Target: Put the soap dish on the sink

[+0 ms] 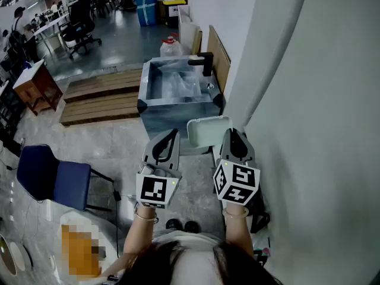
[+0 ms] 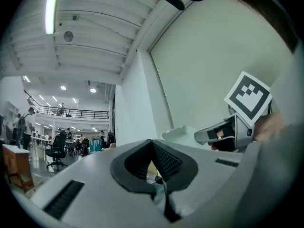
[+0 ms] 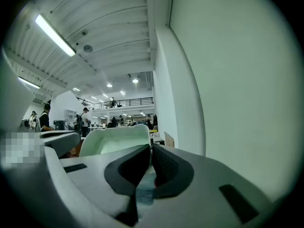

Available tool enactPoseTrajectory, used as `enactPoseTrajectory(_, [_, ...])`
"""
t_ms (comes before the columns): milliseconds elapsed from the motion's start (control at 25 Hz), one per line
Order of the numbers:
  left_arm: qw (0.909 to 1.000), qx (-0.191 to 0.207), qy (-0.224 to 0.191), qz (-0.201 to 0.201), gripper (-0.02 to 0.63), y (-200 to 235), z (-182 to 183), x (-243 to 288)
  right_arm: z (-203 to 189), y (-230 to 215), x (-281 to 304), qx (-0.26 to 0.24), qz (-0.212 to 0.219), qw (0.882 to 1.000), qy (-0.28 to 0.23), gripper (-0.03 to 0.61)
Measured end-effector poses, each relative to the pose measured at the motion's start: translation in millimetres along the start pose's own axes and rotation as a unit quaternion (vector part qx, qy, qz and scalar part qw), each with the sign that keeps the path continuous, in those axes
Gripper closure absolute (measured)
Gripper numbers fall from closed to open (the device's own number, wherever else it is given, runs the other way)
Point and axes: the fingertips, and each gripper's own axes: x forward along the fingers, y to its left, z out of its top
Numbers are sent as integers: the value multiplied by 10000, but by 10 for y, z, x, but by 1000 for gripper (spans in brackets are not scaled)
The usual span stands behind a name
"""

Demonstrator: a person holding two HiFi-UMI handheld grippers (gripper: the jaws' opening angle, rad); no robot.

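Observation:
The white soap dish [image 1: 208, 130] hangs in the air below the grey metal sink [image 1: 155, 101], which stands against the wall with a black tap [image 1: 204, 62]. My right gripper [image 1: 228, 134] is shut on the dish's right rim; in the right gripper view the dish [image 3: 115, 137] spreads out to the left of the closed jaws [image 3: 150, 148]. My left gripper [image 1: 172, 136] is held level beside it, a little left of the dish, jaws shut with nothing between them [image 2: 153, 146]. From the left gripper view the dish [image 2: 183, 133] and the right gripper [image 2: 228, 133] show to the right.
A white wall [image 1: 309, 100] runs close along the right. A blue chair [image 1: 50, 180] stands at the left, wooden pallets [image 1: 101, 97] lie left of the sink, and a water bottle [image 1: 170, 46] is behind it. A dark bag [image 1: 260, 218] sits on the floor by the wall.

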Motion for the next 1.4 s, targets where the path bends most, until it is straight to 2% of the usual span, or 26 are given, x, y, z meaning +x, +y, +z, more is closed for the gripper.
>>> enactPoseTrajectory(400, [9999, -68, 116, 69, 606, -128, -54, 118, -46, -167, 68, -17, 14, 10000, 12, 543])
enactPoseTrajectory(680, [10000, -3, 55, -63, 606, -83, -115, 314, -134, -178, 274, 14, -7, 9999, 112, 543])
enactPoseTrajectory(1160, [9998, -87, 13, -186, 606, 441, -310, 738, -139, 21, 891, -99, -142, 9996, 218, 543])
enactPoseTrajectory(1320, [9990, -352, 208, -171, 606, 613, -460, 837, -148, 99, 1090, -146, -179, 9994, 257, 543])
enactPoseTrajectory(1400, [9994, -275, 61, -206, 606, 705, -449, 904, -145, 144, 1175, -187, -189, 9993, 271, 543])
